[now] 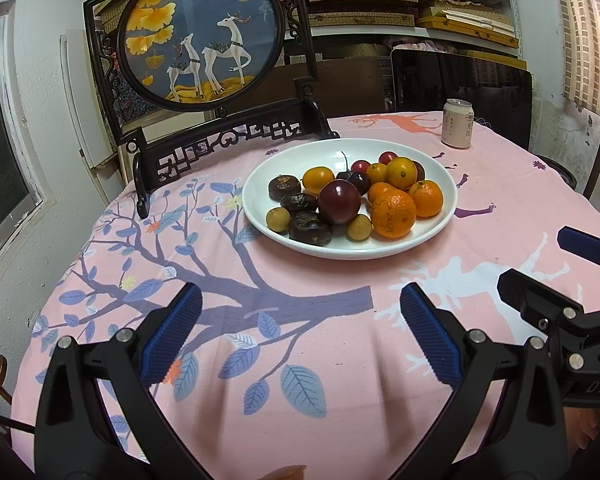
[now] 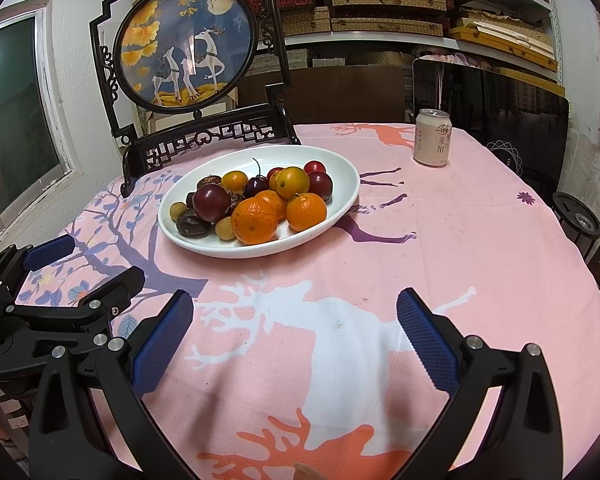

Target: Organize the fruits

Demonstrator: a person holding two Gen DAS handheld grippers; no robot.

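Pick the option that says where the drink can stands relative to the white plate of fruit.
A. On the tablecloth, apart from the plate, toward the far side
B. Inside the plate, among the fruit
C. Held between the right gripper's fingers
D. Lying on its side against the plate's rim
A: the drink can stands upright on the tablecloth, clear of the white plate and farther away; both grippers are open and empty.

Left gripper (image 1: pixel 300 312) sits low in the frame, jaws spread wide, blue pads (image 1: pixel 172 332) facing each other with nothing between them. Right gripper (image 2: pixel 296 320) matches it, jaws wide and empty, low centre. Each pokes into the other's view: right at the right edge, left at lower left.
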